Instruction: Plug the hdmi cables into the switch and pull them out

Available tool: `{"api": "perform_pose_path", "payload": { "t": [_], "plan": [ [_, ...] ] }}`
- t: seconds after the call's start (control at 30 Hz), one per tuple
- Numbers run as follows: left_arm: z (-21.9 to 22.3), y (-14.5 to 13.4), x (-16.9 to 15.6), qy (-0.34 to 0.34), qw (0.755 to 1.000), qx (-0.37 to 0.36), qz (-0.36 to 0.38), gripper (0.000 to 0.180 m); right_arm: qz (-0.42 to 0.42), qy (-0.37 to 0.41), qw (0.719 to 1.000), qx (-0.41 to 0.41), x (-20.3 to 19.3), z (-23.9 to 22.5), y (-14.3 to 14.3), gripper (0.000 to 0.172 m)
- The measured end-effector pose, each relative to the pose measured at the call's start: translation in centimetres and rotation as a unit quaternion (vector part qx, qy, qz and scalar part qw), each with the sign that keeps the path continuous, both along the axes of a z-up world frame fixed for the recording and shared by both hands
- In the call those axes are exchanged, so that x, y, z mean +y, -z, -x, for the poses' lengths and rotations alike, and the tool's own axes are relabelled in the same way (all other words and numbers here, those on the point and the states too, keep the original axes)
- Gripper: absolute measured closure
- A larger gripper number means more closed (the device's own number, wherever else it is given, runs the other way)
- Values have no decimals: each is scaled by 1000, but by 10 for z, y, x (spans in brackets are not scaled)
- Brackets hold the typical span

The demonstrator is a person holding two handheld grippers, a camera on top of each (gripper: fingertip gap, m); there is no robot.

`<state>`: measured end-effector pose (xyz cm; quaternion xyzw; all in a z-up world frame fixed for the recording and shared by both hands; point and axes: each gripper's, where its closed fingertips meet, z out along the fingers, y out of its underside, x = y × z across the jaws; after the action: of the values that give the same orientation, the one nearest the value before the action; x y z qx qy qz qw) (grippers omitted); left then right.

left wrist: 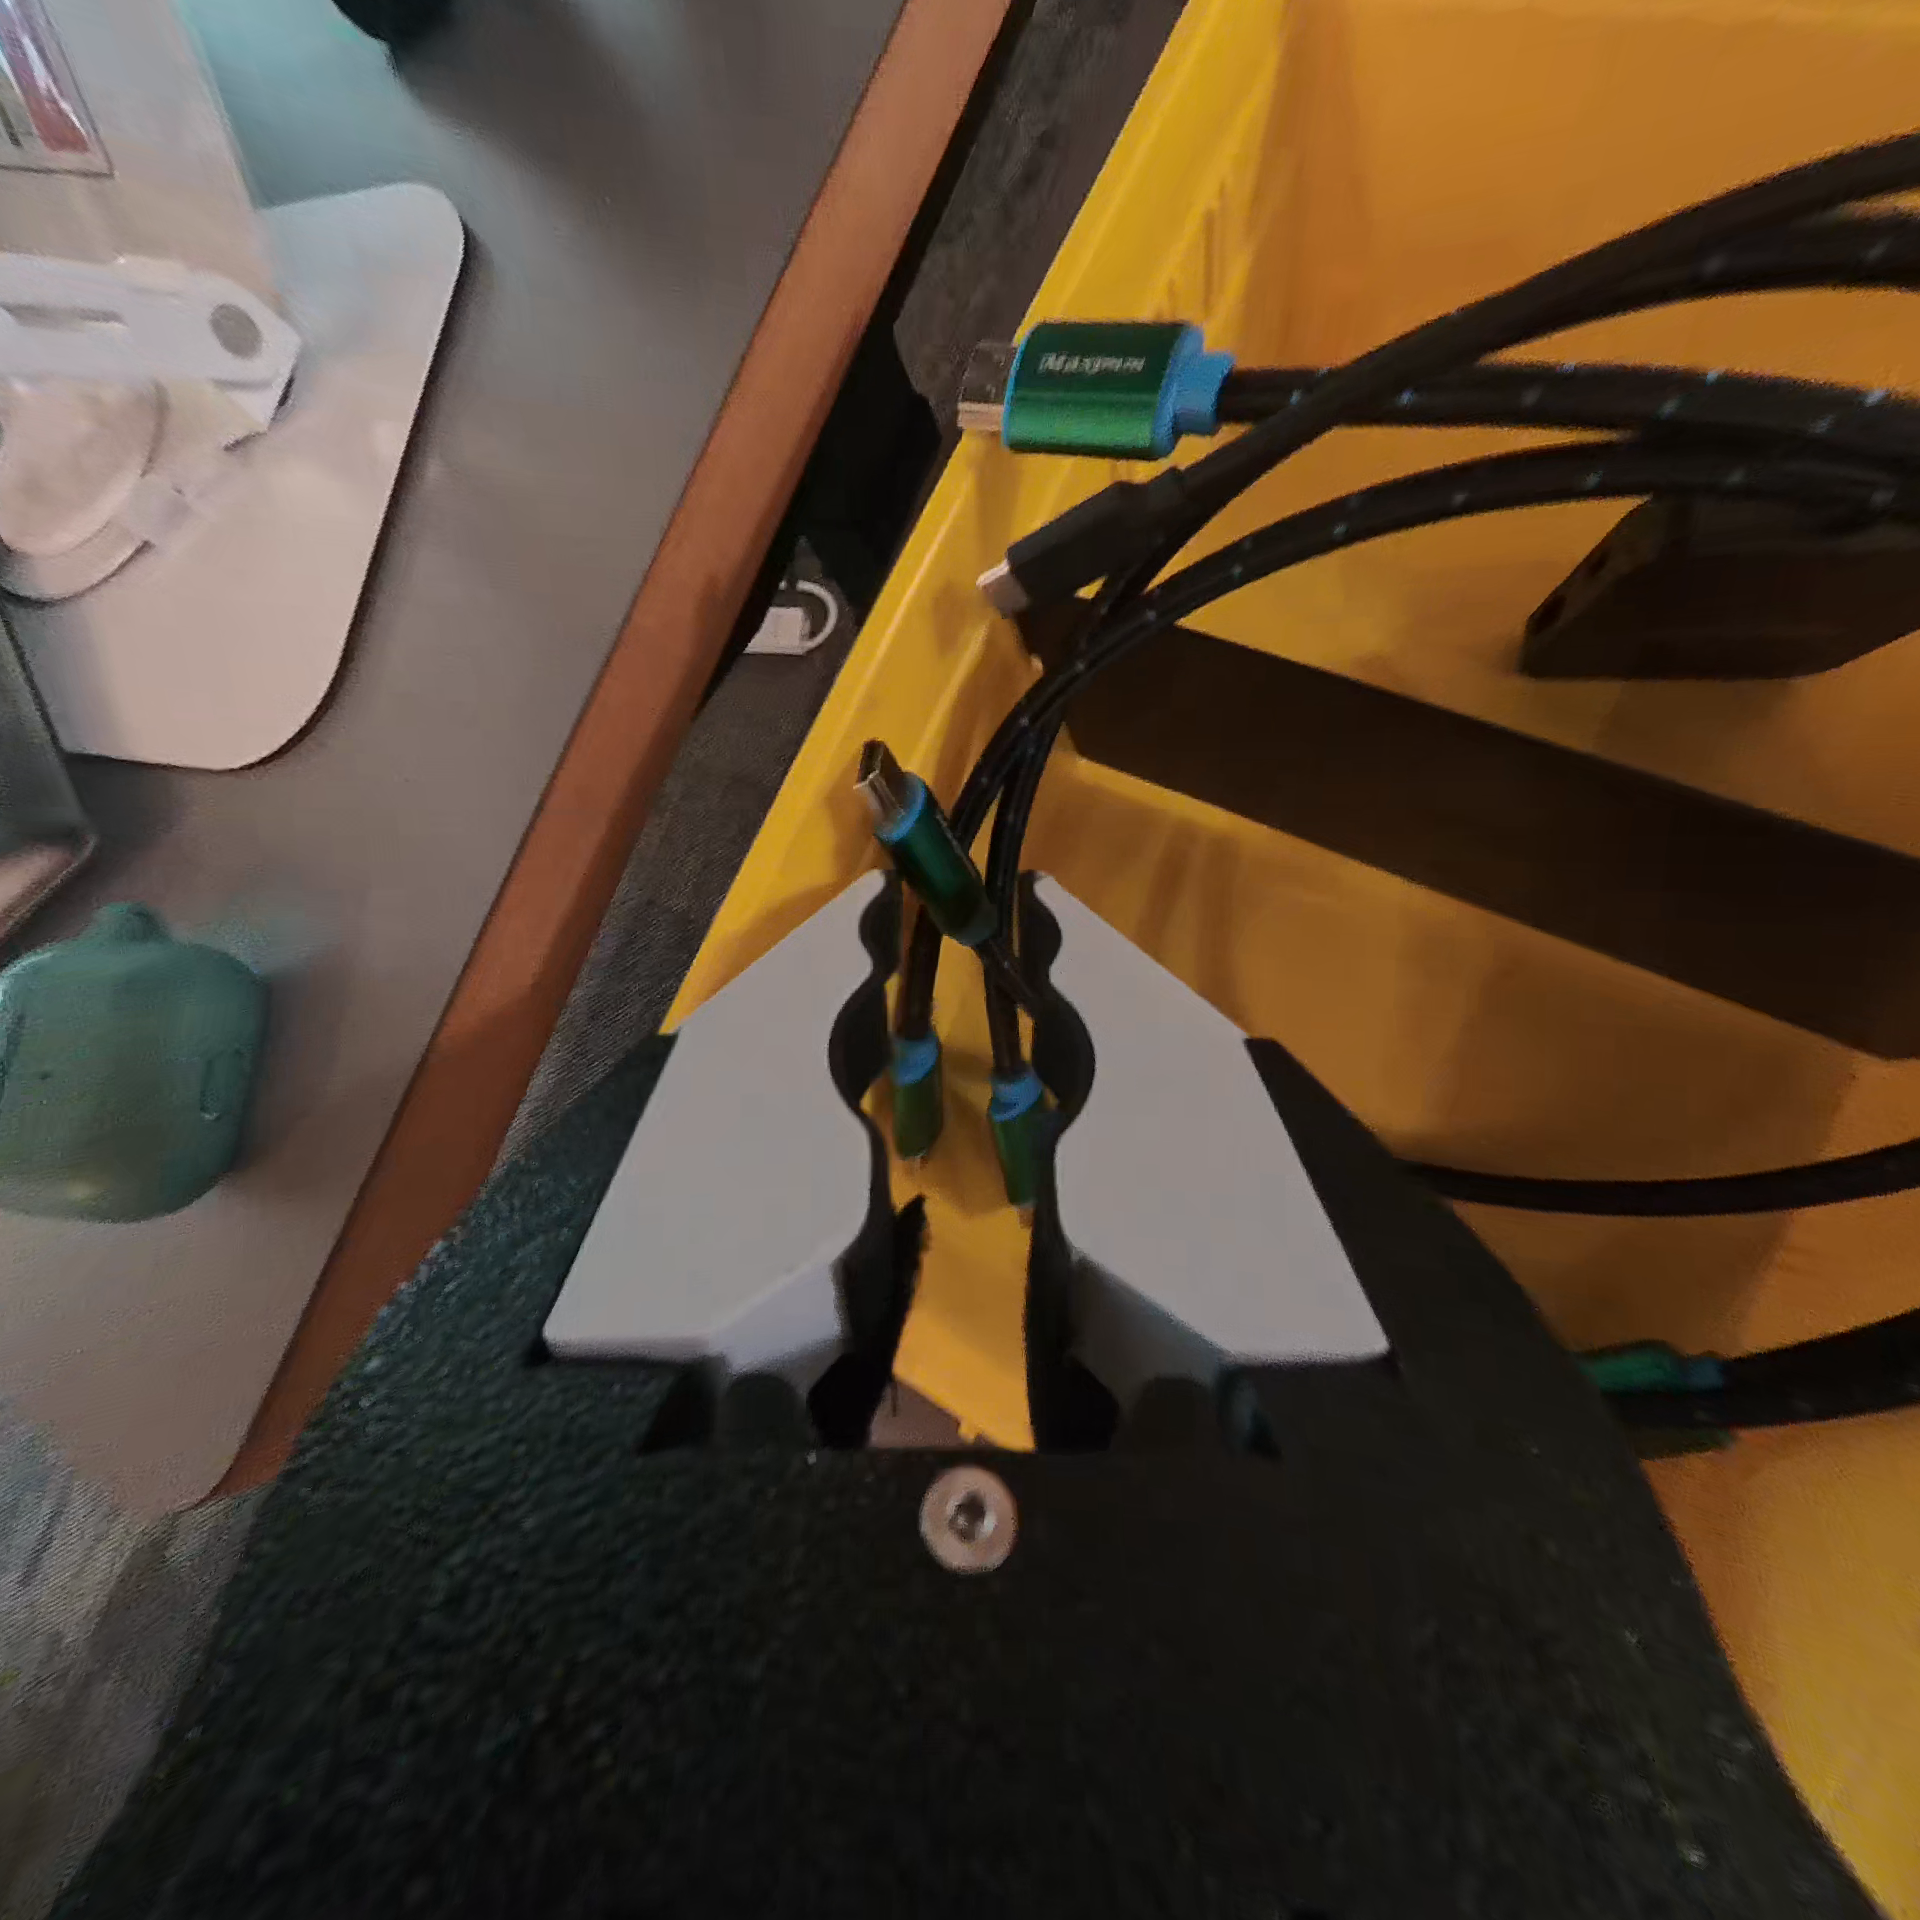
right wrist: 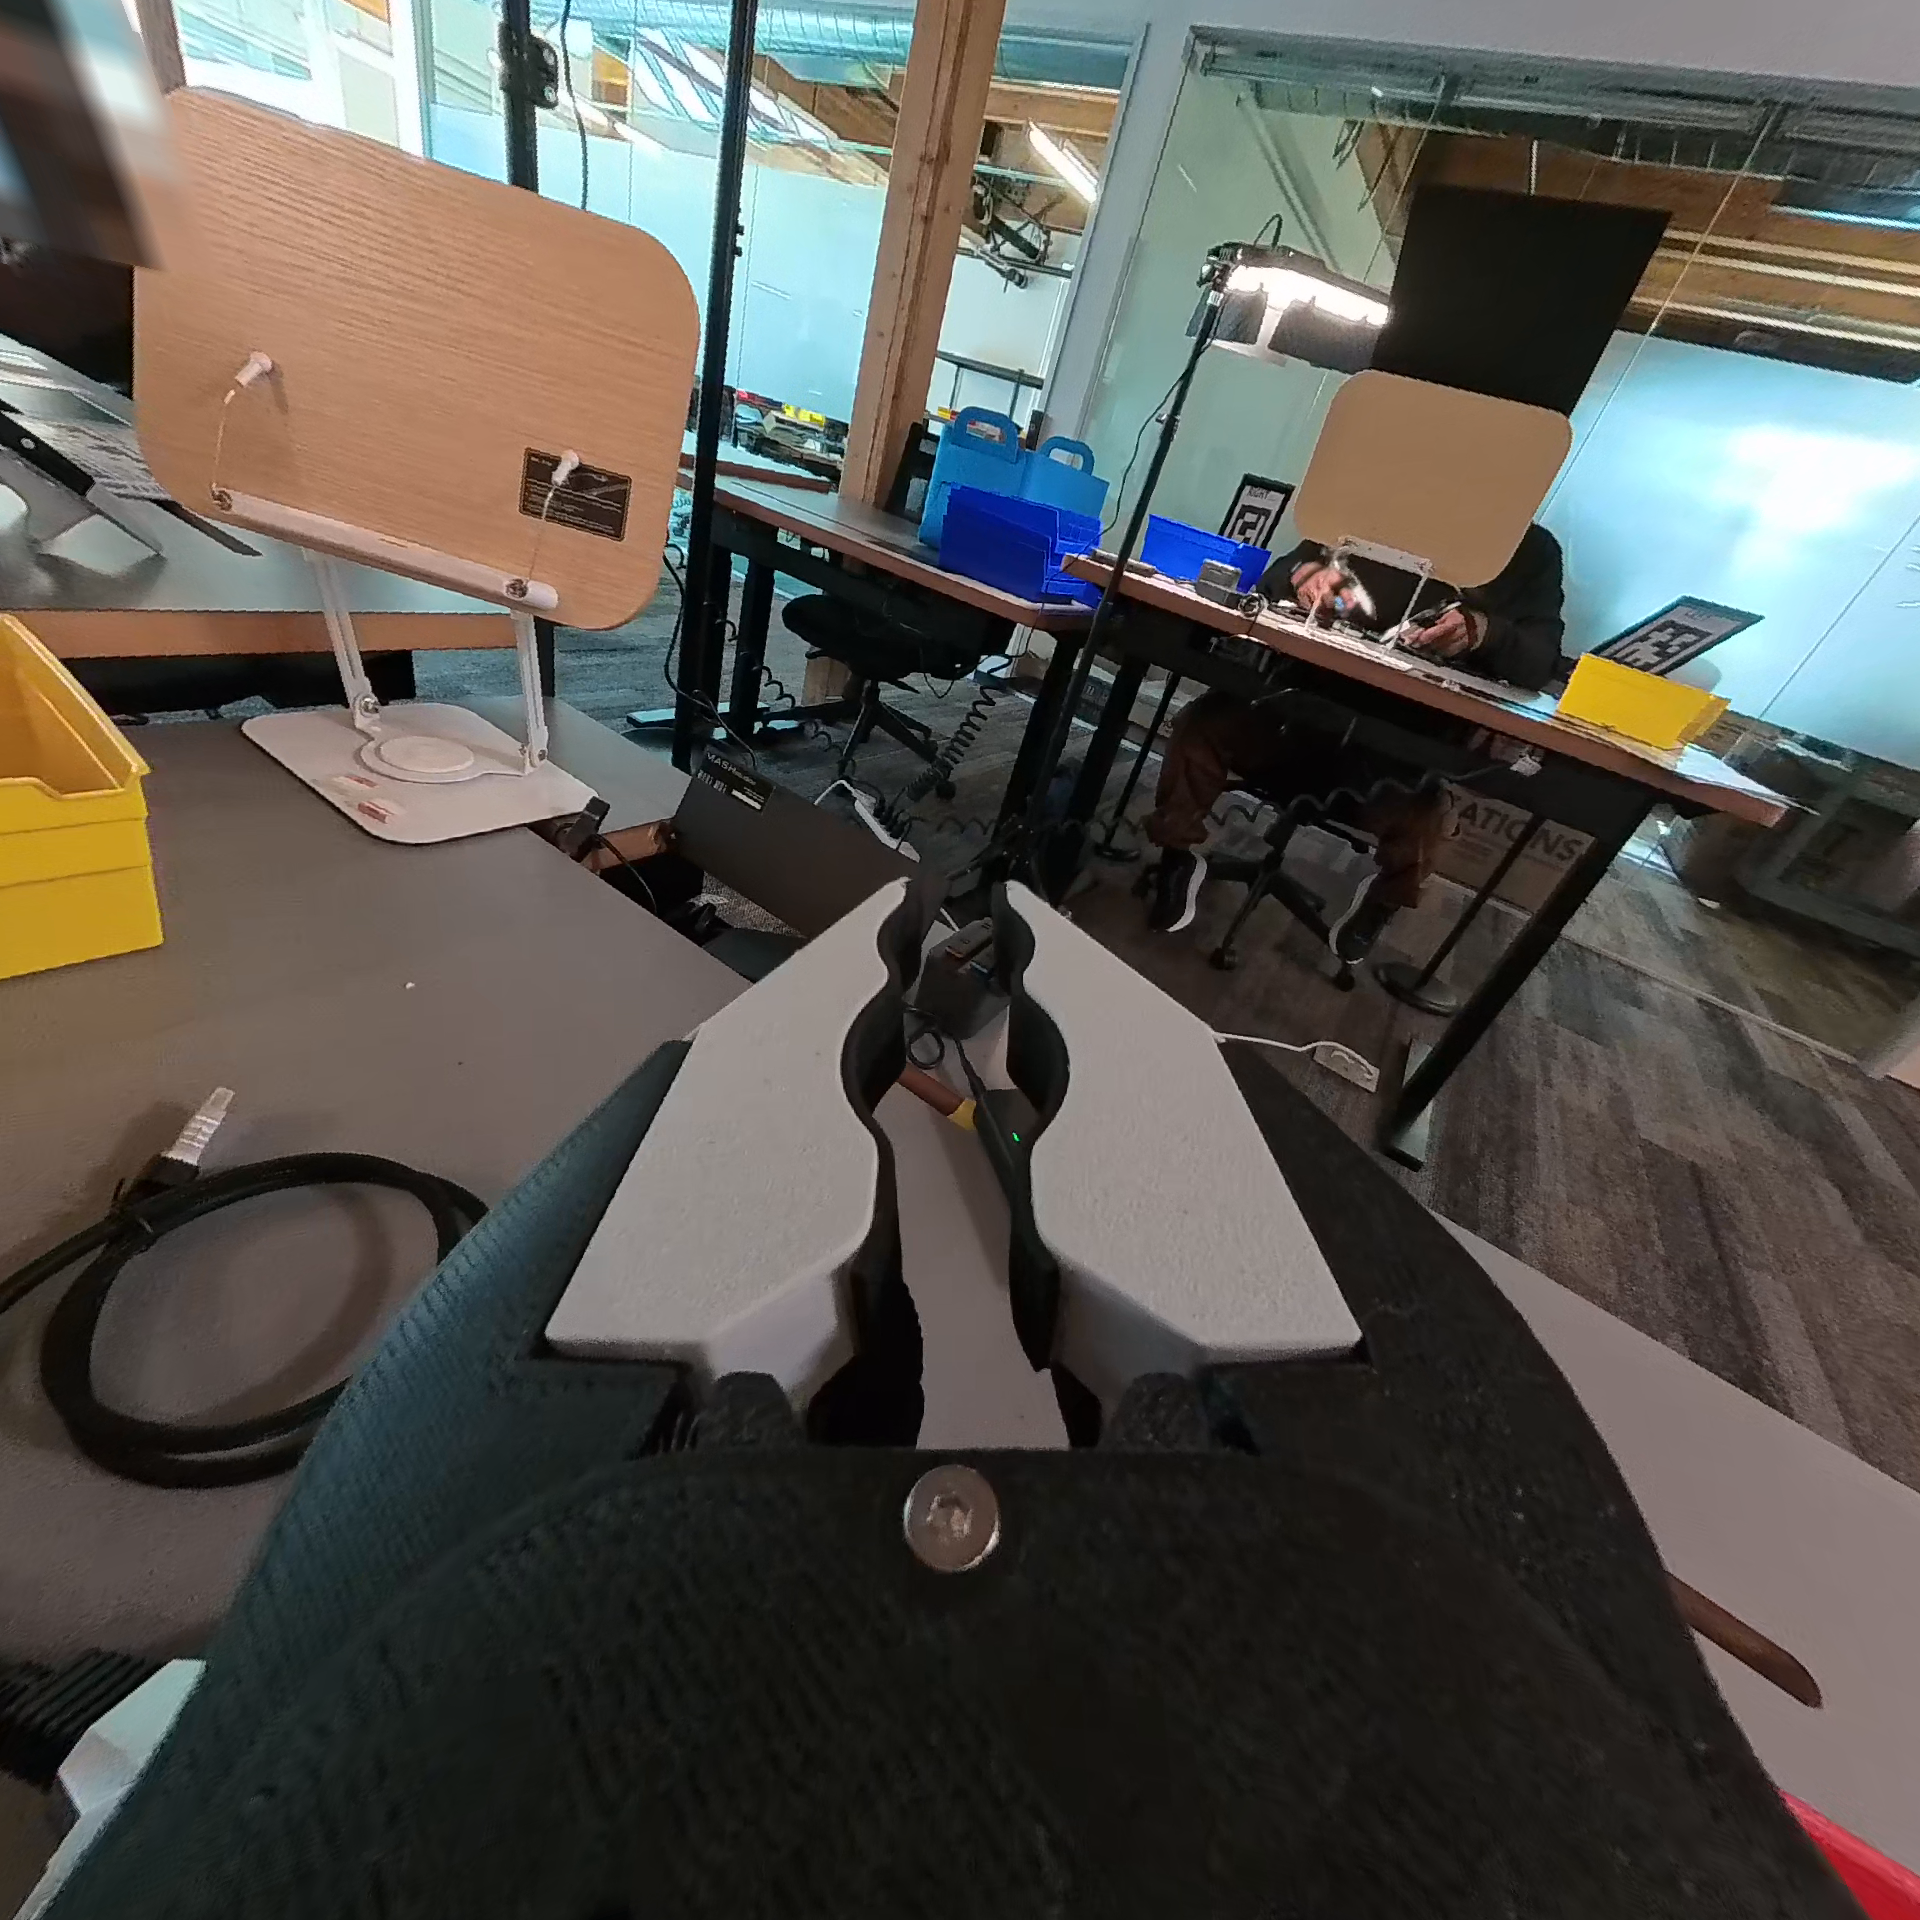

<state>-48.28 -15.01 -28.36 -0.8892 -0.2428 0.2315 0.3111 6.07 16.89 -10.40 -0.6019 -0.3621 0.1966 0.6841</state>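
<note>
In the left wrist view the left gripper [left wrist: 961, 883] pinches a green HDMI plug [left wrist: 930, 857] over the yellow bin [left wrist: 1455, 156], whose tangled cables [left wrist: 1558, 416] could snag a lift, while in the right wrist view the right gripper [right wrist: 956, 894], nearly closed, hangs past the counter [right wrist: 312, 987] edge, apparently empty.

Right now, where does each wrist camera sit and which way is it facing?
Left wrist view: rides on the left hand-held gripper, looking down into a yellow bin of HDMI cables; its grey fingers bracket a green plug.
Right wrist view: rides on the right hand-held gripper, looking out over the grey table into the office; its fingers show, nearly together.
Shared: a white stand base and yellow bins.
</note>
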Motion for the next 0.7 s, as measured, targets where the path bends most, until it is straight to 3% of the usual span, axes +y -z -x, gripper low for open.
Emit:
{"api": "perform_pose_path", "payload": {
  "t": [0.17, 0.27, 0.4, 0.57, 0.7],
  "plan": [
    [1, -2, 4, 19, 1000, 23, -8, 168, -1, -1, 1000, -4, -1, 1, 0, 160],
    [-6, -23, -3, 27, 997, 78, -7, 171, 0, 0, 1000, -6, 0, 0, 1, 160],
    [-47, -91, -24, 26, 979, 204, -18, 172, 0, 6, 1000, -8, 1, -2, 2, 161],
    [-81, -176, -36, 40, 924, 380, -1, 172, 4, 4, 1000, -12, 1, 0, 4, 161],
    [-95, -223, -27, 58, 889, 454, -11, 173, 2, 2, 1000, -25, -1, 3, 6, 161]
  ]
}}
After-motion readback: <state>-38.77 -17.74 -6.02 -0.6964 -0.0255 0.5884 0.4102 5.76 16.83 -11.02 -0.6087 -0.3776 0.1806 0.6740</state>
